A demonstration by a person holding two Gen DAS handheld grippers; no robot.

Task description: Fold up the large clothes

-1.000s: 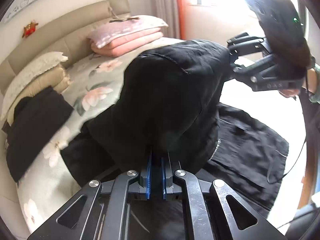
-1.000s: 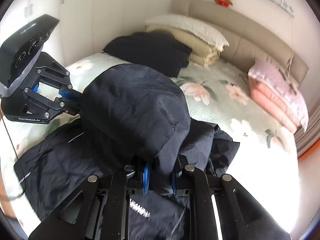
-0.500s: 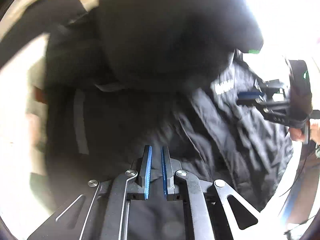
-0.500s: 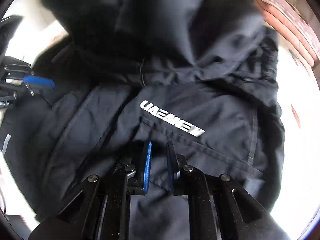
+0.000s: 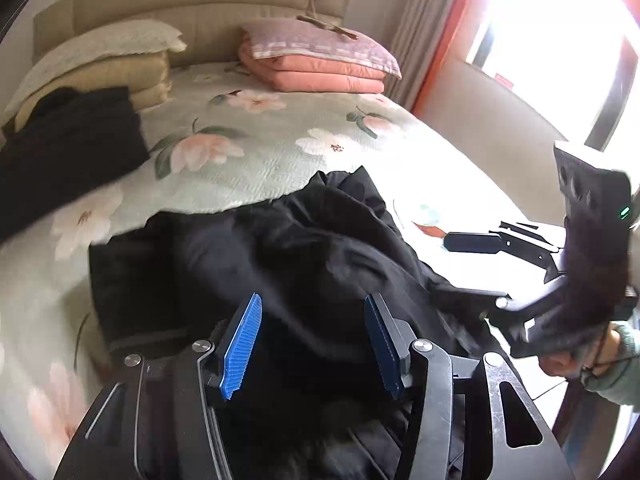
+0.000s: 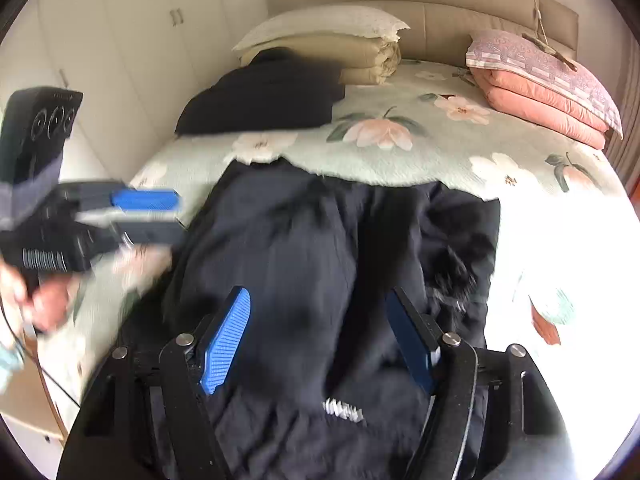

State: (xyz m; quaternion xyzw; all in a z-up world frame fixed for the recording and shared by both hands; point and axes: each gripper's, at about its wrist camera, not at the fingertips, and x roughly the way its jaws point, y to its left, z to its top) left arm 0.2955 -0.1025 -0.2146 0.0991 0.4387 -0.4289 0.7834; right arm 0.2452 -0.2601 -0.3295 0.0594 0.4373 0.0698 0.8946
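left wrist view, from left to right: a folded black garment [image 5: 68, 148] lies on the floral bedspread [image 5: 248, 152] by a stack of cream bedding with a white pillow [image 5: 104, 48] on top, against the padded headboard [image 5: 192, 4]. further right sits a pile of pink quilts [image 5: 320, 76] under a mauve pillow. nearer the camera the large black jacket [image 5: 288, 248] is heaped on the bed's near part, rumpled, with a pale strip at its left edge. the left gripper [image 5: 312, 344] hangs over it, its jaws opening; the blue pads [image 5: 242, 344] stand well apart with jacket cloth seen behind the gap and no fabric pinched between them. at the right edge the right gripper [image 5: 476, 268] reaches in from the window side, held in a hand [image 5: 568, 360] with a green sleeve; its black fingers are spread, the upper one over bare bedspread, the lower one at the jacket's edge.

right wrist view, left to right: the left gripper [image 6: 160, 216] shows blurred at the left, one blue pad visible, a hand [image 6: 36, 300] below it. white wardrobe doors [image 6: 120, 40] stand behind. the jacket [image 6: 320, 264] fills the middle, white lettering [image 6: 344, 408] near the bottom and a dark fur trim [image 6: 452, 264] on its right. the right gripper [image 6: 320, 336] is above it, jaws opening, pads wide and not pressing on cloth. no container shows in either view; the bed carries everything.
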